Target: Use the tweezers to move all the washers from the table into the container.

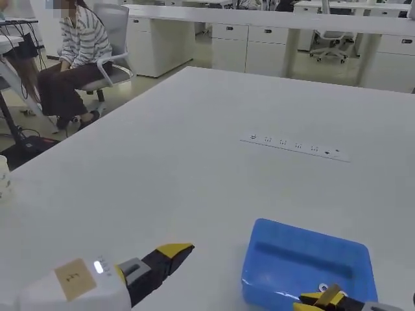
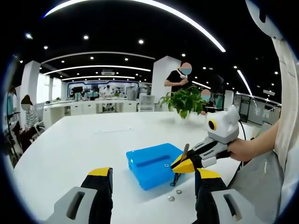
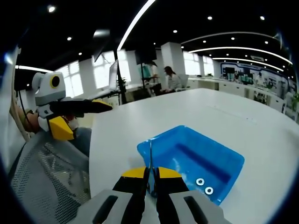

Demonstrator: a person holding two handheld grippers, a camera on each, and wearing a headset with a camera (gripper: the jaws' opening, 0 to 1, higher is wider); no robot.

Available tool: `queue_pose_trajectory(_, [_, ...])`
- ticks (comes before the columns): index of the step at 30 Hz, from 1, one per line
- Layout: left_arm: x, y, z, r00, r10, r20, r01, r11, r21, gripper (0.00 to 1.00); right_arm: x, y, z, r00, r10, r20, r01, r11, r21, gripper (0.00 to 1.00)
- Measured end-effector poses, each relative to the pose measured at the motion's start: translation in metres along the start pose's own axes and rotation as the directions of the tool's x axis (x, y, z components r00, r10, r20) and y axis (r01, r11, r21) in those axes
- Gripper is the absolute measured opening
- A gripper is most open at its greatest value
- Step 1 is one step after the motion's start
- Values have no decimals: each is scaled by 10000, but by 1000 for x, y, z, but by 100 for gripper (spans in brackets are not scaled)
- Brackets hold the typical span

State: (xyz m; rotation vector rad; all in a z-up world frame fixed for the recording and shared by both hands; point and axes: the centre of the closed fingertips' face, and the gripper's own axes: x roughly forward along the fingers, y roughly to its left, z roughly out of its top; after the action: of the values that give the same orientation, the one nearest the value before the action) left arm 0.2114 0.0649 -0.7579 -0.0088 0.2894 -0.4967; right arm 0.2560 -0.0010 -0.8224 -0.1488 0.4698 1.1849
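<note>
I'm looking at an open-plan office: rows of white desks point(image 1: 272, 19) with drawer units point(image 1: 228, 48) at my twelve o'clock, a person point(image 1: 81, 42) on a swivel chair point(image 1: 115, 26) at ten, recessed ceiling lights point(image 2: 140, 41), a potted plant point(image 2: 184, 100).

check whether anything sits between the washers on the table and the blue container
Nothing visible blocks them. The washers lie on bare table just off a corner of the container. The tweezers, shut in the right gripper, point down at that gap, but they are the tool.
</note>
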Motion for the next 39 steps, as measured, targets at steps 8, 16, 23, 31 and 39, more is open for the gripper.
queue_pose_trajectory(8, [0,-1,0,10000,5,5,-5,10000,13,72,1,4,-2,9998,31,-176,-41,9985,-540,4])
queue_pose_trajectory(16, [-1,-1,0,10000,13,13,-13,10000,15,72,3,9,-5,9990,23,-454,-84,9907,-1359,4])
queue_pose_trajectory(23, [-1,0,0,10000,4,3,-4,10000,21,72,5,11,-4,9986,105,-523,-185,9877,-1551,4])
queue_pose_trajectory(31, [0,1,1,10000,-5,-15,5,10000,30,72,5,10,-4,9983,173,-556,-235,9934,-1121,3])
queue_pose_trajectory(39, [1,-1,2,10000,-71,-2,71,10000,13,73,0,14,-3,9986,423,-325,-428,9990,-151,2])
